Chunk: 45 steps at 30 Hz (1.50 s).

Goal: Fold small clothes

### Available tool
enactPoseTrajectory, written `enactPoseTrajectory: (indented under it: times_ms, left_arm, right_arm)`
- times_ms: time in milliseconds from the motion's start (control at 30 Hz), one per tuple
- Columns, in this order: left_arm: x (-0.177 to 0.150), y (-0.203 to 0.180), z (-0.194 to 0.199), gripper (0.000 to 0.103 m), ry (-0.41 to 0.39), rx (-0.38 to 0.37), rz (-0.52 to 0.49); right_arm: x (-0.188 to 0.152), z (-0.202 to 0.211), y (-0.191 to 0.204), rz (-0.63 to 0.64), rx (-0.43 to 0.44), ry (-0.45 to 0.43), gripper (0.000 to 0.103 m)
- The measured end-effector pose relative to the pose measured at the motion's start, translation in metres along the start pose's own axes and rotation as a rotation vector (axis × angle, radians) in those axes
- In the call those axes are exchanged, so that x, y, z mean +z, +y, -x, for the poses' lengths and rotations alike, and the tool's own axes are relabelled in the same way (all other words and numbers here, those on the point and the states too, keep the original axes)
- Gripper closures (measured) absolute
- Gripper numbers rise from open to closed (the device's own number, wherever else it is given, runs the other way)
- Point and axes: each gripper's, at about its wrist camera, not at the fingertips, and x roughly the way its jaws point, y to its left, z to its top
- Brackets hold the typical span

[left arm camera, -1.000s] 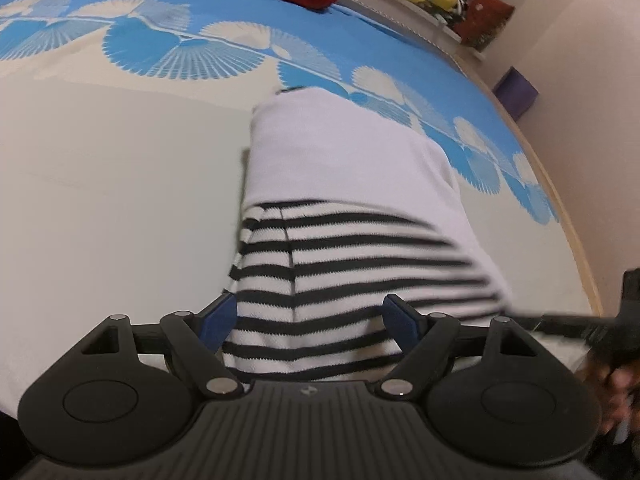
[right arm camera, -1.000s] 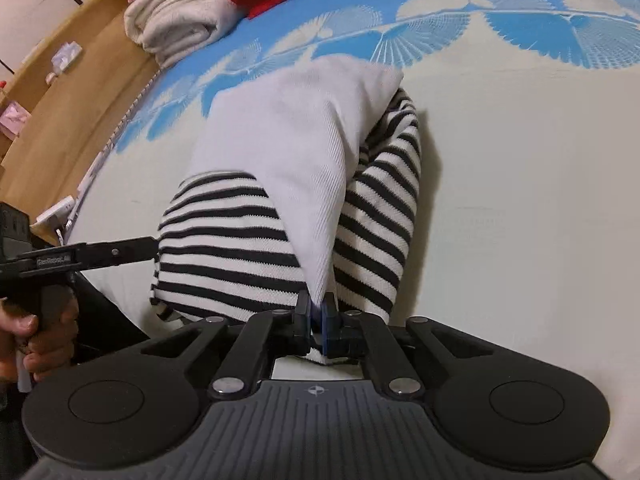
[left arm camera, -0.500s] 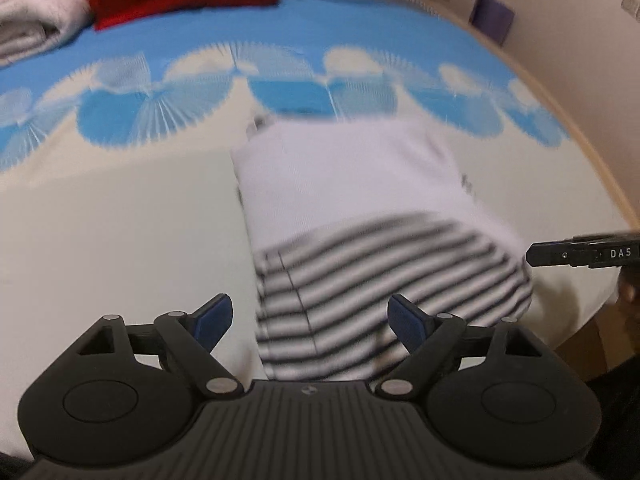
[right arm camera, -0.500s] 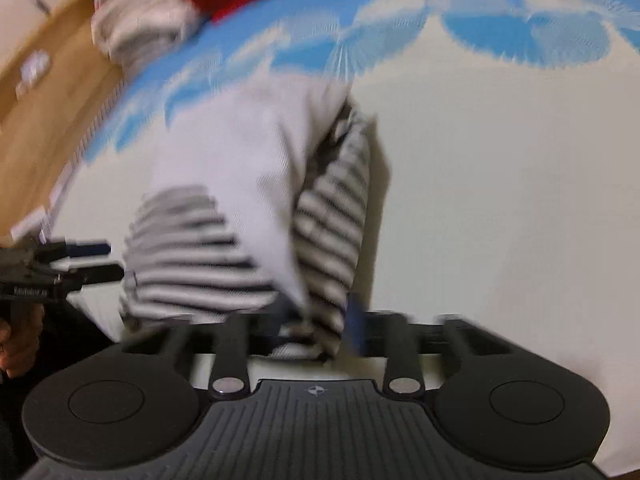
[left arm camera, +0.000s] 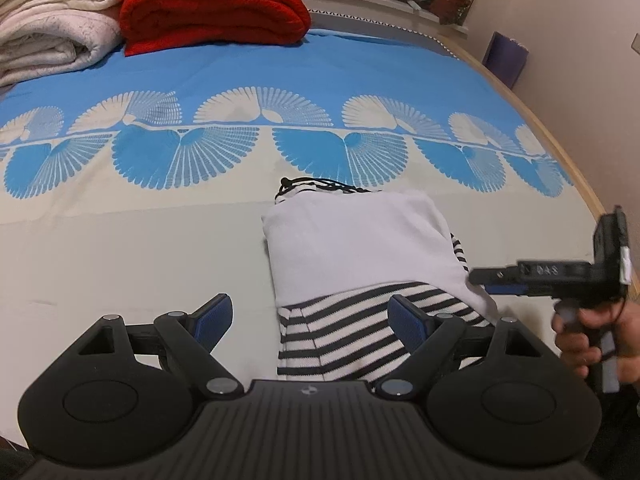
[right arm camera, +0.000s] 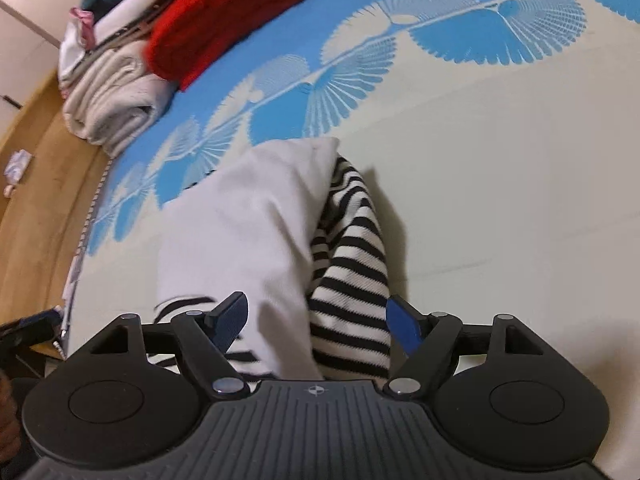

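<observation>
Both claws wide, left claw and right claw gripping nothing. Striped garment folded on bedspread, white panel uppermost. Next, probably: pinch near hem, fold away.

The left gripper is matte black: ribbed housing, 2 round discs, silver pivot screws, blue finger pads. The right gripper matches it, its handle held by a bare-skinned hand.
</observation>
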Motion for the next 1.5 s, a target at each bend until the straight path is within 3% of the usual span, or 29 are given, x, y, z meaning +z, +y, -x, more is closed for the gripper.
enactPoseTrajectory:
  times_ms: [233, 467, 600, 733, 800, 867, 900, 967, 1033, 1133, 1267, 1500]
  left_arm:
    - [0.008, 0.018, -0.012, 0.014, 0.023, -0.019, 0.042]
    - [0.017, 0.048, -0.069, 0.014, 0.076, -0.06, 0.153]
    - [0.018, 0.058, -0.117, 0.012, 0.137, -0.122, 0.263]
    - [-0.002, 0.079, -0.172, 0.011, 0.225, -0.162, 0.502]
    - [-0.009, 0.082, -0.186, 0.01, 0.248, -0.196, 0.582]
    - [-0.006, 0.076, -0.192, 0.012, 0.244, -0.24, 0.568]
    - [-0.003, 0.071, -0.193, 0.017, 0.252, -0.268, 0.544]
    - [0.002, 0.065, -0.193, 0.019, 0.247, -0.265, 0.5]
    - [0.005, 0.065, -0.19, 0.041, 0.235, -0.262, 0.484]
    - [0.016, 0.054, -0.17, 0.056, 0.174, -0.229, 0.385]
    - [0.042, 0.041, -0.135, 0.059, 0.078, -0.158, 0.234]
    - [0.118, 0.086, -0.101, 0.056, -0.051, -0.166, 0.159]
  right_arm:
    - [0.007, -0.021, 0.004, -0.033, -0.008, 0.032, 0.02]
    - [0.008, -0.046, 0.015, 0.033, -0.046, 0.098, 0.019]
    - [0.007, -0.053, 0.013, 0.04, -0.062, 0.117, 0.019]
    - [0.006, -0.058, 0.01, 0.036, -0.068, 0.124, 0.02]
    - [0.005, -0.061, 0.009, 0.036, -0.062, 0.132, 0.028]
    - [0.005, -0.062, 0.009, 0.026, -0.038, 0.136, 0.047]
    - [0.006, -0.062, 0.011, 0.026, -0.027, 0.135, 0.052]
    - [0.007, -0.061, 0.018, 0.052, -0.028, 0.127, 0.068]
    - [0.007, -0.061, 0.024, 0.073, -0.048, 0.118, 0.074]
    - [0.009, -0.064, 0.029, 0.076, -0.075, 0.107, 0.08]
    - [0.013, -0.063, 0.045, 0.065, -0.067, 0.055, 0.086]
    - [0.047, -0.055, 0.097, 0.056, 0.066, -0.144, 0.088]
